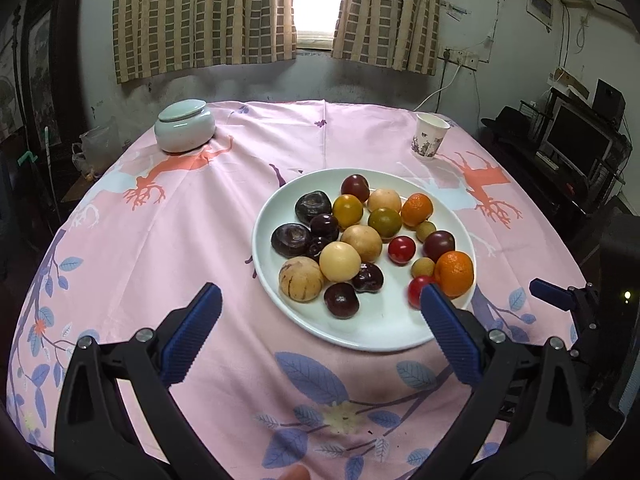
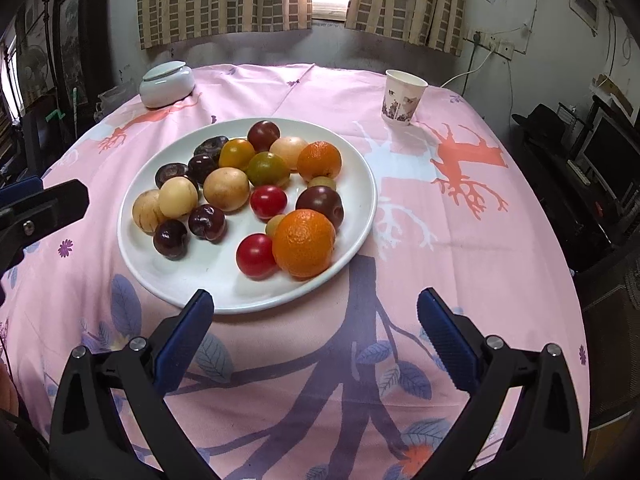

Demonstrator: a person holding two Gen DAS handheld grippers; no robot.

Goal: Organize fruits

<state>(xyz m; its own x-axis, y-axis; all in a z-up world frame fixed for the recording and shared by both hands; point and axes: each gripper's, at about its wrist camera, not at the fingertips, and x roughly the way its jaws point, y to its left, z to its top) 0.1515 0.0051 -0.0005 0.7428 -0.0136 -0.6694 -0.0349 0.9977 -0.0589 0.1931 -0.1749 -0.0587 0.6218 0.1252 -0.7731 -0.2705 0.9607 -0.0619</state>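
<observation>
A white plate [image 1: 384,326] on the pink tablecloth holds several mixed fruits: two oranges [image 1: 454,273], red cherry tomatoes [image 1: 401,249], dark plums [image 1: 341,300], pale yellow round fruits [image 1: 340,261] and dark water chestnuts [image 1: 291,240]. My left gripper [image 1: 320,300] is open and empty just before the plate's near edge. In the right wrist view the plate [image 2: 208,276] lies ahead to the left, with the near orange [image 2: 304,243] at its front. My right gripper [image 2: 314,300] is open and empty at the plate's near rim.
A pale green lidded jar [image 1: 185,125] stands at the far left of the table. A paper cup [image 1: 429,136] stands at the far right. Shelves with a monitor [image 1: 576,140] are right of the table. Curtains hang behind.
</observation>
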